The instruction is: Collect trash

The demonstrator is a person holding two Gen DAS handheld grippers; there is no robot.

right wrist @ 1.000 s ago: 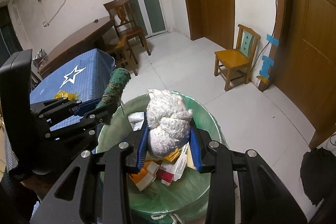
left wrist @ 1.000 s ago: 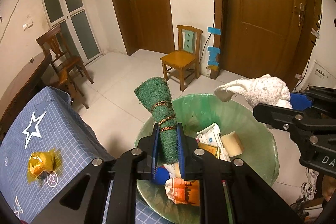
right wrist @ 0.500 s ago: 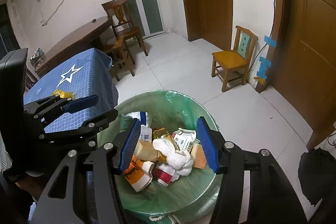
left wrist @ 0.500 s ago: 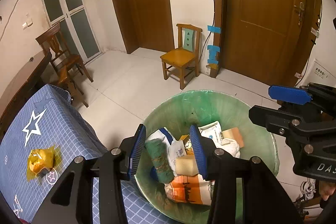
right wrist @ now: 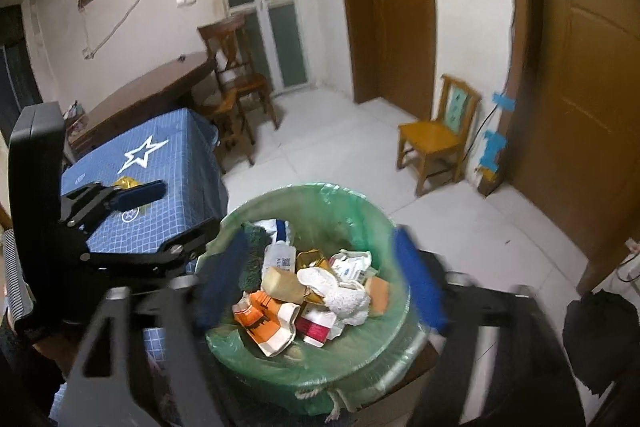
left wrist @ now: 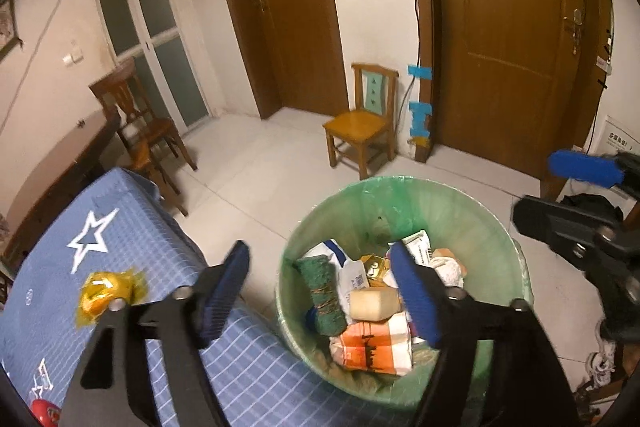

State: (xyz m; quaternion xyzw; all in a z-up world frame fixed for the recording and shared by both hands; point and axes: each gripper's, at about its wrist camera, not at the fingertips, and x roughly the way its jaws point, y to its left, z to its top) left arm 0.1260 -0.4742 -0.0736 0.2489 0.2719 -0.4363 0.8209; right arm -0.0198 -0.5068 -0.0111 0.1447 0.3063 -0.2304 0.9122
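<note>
A bin lined with a green bag stands on the floor beside the blue star-patterned table. It holds several pieces of trash, among them a rolled green cloth and a white crumpled cloth. My left gripper is open and empty above the bin's left rim. My right gripper is open and empty above the bin. A yellow foil wrapper lies on the table.
A small yellow wooden chair stands by the wall near brown doors. A dark wooden chair and a brown table stand behind the blue table. A red item sits at the table's near edge.
Both grippers opened and dropped the green roll and the white cloth into the bin. Both have since opened wider and moved; the left one has shifted left towards the table.
</note>
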